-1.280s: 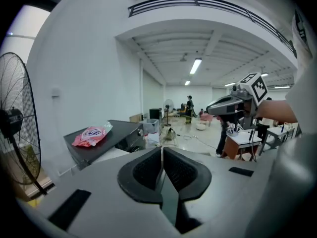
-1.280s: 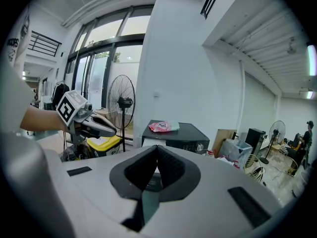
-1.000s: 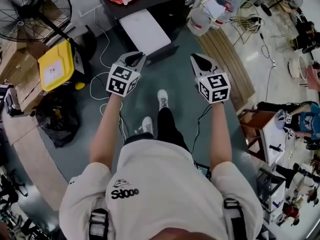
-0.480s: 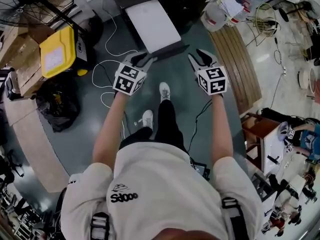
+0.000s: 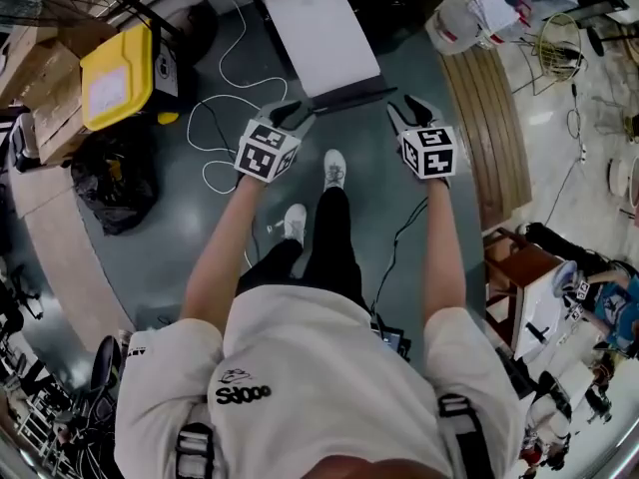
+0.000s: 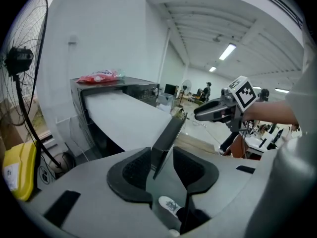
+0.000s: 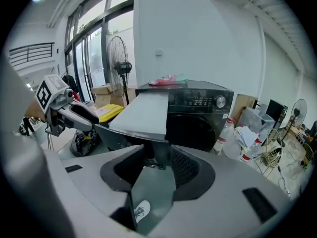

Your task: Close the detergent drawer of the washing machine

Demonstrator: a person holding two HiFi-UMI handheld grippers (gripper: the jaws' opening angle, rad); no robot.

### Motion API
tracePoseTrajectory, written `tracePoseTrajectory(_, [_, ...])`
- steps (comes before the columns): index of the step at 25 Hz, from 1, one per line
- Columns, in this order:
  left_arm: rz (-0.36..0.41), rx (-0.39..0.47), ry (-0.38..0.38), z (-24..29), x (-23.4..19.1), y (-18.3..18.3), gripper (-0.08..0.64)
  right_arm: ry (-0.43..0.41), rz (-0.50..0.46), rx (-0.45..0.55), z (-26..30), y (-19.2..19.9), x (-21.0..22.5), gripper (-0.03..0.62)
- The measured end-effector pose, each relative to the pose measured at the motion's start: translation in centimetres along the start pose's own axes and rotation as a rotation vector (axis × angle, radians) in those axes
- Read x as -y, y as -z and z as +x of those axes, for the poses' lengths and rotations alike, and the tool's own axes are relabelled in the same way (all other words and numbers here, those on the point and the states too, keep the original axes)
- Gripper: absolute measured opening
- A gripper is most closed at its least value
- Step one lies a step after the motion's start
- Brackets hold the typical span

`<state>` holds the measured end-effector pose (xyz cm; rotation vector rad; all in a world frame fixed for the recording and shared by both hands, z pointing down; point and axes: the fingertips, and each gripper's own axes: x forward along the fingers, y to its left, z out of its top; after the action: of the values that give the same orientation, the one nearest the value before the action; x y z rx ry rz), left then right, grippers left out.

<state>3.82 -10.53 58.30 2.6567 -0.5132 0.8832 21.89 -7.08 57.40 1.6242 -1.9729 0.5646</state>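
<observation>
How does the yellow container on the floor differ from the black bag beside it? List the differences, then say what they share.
Colour: the yellow container is bright, the black bag dark.
Shape: the container is boxy with flat faces; the bag is slumped and crumpled.
Marking: the container carries a white label; the bag shows none.
Shared: both sit on the floor, next to each other.

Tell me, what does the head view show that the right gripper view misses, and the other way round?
Only the head view: the person's white T-shirt and a white cable on the floor. Only the right gripper view: the control knob and door of the washing machine, and a pink packet on top. Both: the pulled-out detergent drawer, yellow container and a white shoe.
</observation>
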Motion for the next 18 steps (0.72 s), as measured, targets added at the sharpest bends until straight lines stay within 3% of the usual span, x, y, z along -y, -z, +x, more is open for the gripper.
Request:
tracePoseTrajectory(8, [-0.033, -0.037, -0.031, 2.5, -0.4, 1.8, 0.150, -0.005, 0.011, -0.019, 2.7, 1.3, 1.4, 0.155])
tracePoseTrajectory(18, [-0.071, -0.013, -0.072, 2.7, -1.6, 1.9, 0.232, -0.006, 0.049, 0.004, 3.7, 1.3, 1.9, 0.173])
